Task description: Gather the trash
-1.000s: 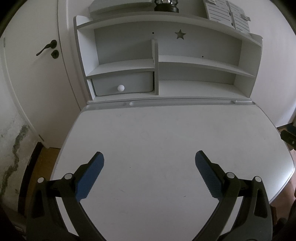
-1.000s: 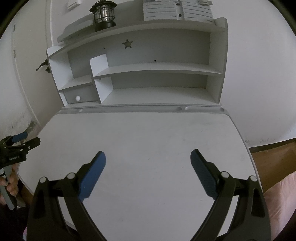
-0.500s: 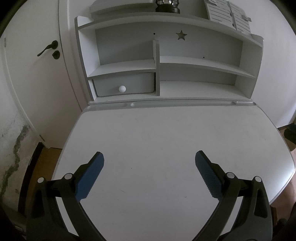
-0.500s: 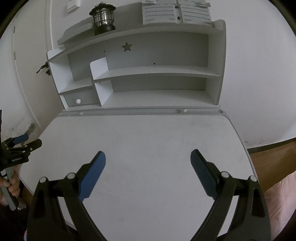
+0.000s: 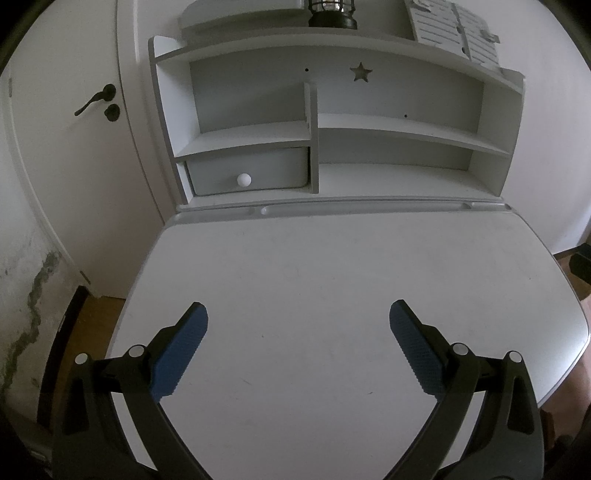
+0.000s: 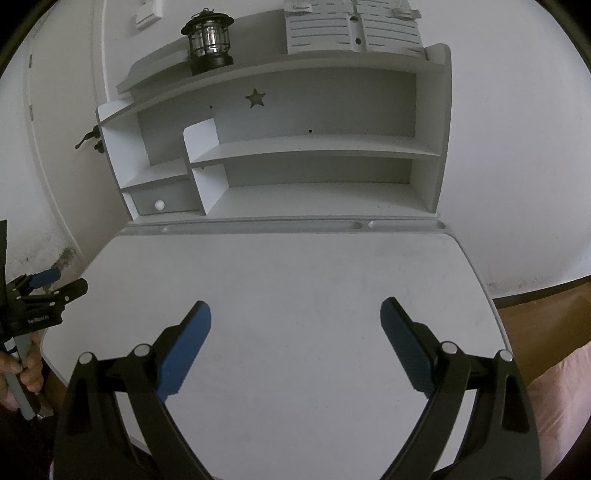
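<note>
No trash shows in either view. My left gripper (image 5: pixel 297 319) hangs open over the near part of the white desk top (image 5: pixel 332 266), with nothing between its blue pads (image 5: pixel 177 350). My right gripper (image 6: pixel 295 319) is open too, above the same desk (image 6: pixel 295 269), its blue pads (image 6: pixel 184 354) bare. In the right wrist view the left gripper (image 6: pixel 51 282) appears at the far left edge, held by a hand (image 6: pixel 26 373) beside the desk's left rim.
A white hutch (image 5: pixel 332 122) with shelves stands at the desk's back, with a small drawer (image 5: pixel 247 175) at its lower left. A black lantern (image 6: pixel 210 42) and a slatted white panel (image 6: pixel 351 26) sit on top. A door (image 5: pixel 74 129) is left; wooden floor (image 6: pixel 535 314) right.
Both views have drifted slightly down the scene, the hutch sitting a little lower in frame. In the right wrist view the left gripper has slipped lower at the edge. Both stay open.
</note>
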The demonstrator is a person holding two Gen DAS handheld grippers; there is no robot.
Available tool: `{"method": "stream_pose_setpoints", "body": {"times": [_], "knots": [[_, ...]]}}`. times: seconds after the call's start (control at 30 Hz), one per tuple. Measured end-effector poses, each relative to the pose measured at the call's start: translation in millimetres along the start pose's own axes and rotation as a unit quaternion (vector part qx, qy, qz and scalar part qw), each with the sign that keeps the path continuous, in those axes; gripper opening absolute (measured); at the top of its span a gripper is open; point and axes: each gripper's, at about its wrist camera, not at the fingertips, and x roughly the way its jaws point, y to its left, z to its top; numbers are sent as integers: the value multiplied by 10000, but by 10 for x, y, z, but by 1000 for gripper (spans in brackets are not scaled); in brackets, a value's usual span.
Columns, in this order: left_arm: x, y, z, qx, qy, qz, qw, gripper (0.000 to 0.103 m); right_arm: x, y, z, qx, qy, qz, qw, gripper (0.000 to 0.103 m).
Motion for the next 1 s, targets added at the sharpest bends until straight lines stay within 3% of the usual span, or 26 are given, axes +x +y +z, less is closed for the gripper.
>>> {"method": "stream_pose_setpoints", "body": {"times": [1.0], "knots": [[-24,2,3,12,35,82,10000,96,-92,94,-58,-173,-36,48,9998,90]]}}
